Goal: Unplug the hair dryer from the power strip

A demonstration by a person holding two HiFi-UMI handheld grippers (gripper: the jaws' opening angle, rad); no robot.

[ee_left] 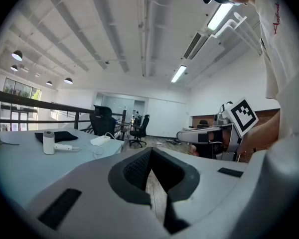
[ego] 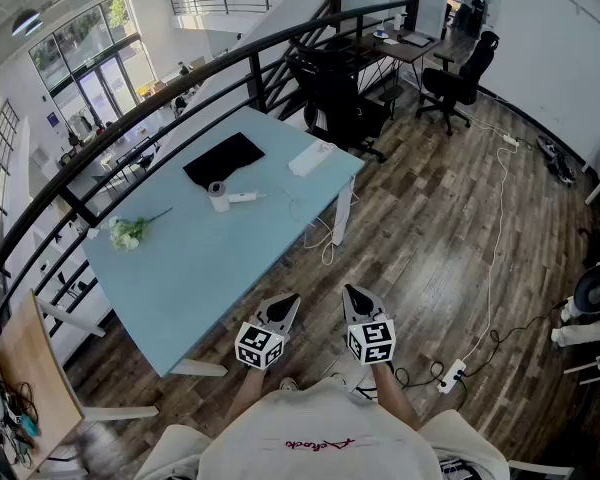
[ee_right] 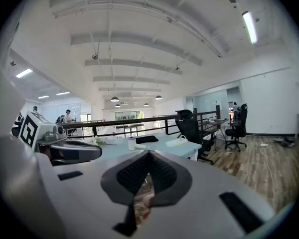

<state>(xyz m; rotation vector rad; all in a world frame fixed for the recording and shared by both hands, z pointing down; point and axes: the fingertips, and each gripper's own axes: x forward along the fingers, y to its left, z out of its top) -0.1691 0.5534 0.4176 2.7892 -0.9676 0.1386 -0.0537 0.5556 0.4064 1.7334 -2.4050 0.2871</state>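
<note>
**A:** Both hands tucked in at the chest: left gripper (ego: 283,306) and right gripper (ego: 356,298), jaws pressed fully together on each, nothing held.

**B:** The hair dryer (ego: 230,197) lies mid-counter (ego: 210,263), its cord (ego: 294,205) seemingly running to the white power strip (ego: 310,158) by the far edge, well apart from both grippers.

**A:** The danger? Tug the cord instead of the plug and the unpinned strip slides (or the dryer skids off). That second strip (ego: 452,375) on the floor (ego: 420,238) could mislead, too.

**B:** Writing: red script on the shirt (ego: 320,438), not legible. The marker cubes (ego: 260,346) show patterns only.
</note>
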